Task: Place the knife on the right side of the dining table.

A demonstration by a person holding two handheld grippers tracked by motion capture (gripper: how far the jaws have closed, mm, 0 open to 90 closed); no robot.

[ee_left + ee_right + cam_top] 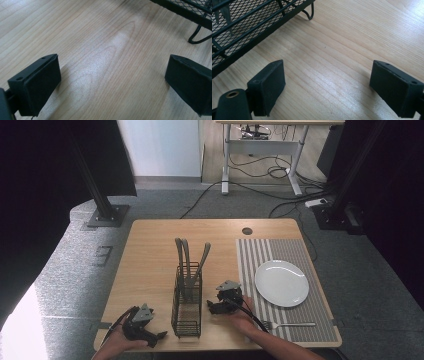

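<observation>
Left gripper [161,336]: near the tabletop's front-left corner, just left of the caddy's front end; jaws spread wide with bare wood between them, pinching nothing.
Right gripper [212,308]: near the front edge, between the caddy and the mat; jaws spread wide over bare wood, nothing between them.
Hands: a hand holds each gripper from behind, forearms coming in over the front edge.
Caddy [186,306]: black wire-mesh basket, upright, in the front middle of the tabletop, its long side running front to back.
Caddy, left gripper view [185,8]: its base rail and 1 wire foot show beyond the jaws, at the top right.
Caddy, right gripper view [249,27]: its mesh wall fills the top left, close to the left jaw but apart from it.
Cutlery [190,257]: 3 metal handles stand in the caddy's far end, leaning and fanned out above the rim.
Mat [272,252]: grey striped placemat along the tabletop's right edge.
Plate [281,283]: white, round, on the middle of the mat.
Fork [287,324]: lies flat on the mat's front strip, parallel to the front edge, tines toward the right hand, in front of the plate.
Tabletop [150,250]: light wood, with a round cable hole near the far edge.
</observation>
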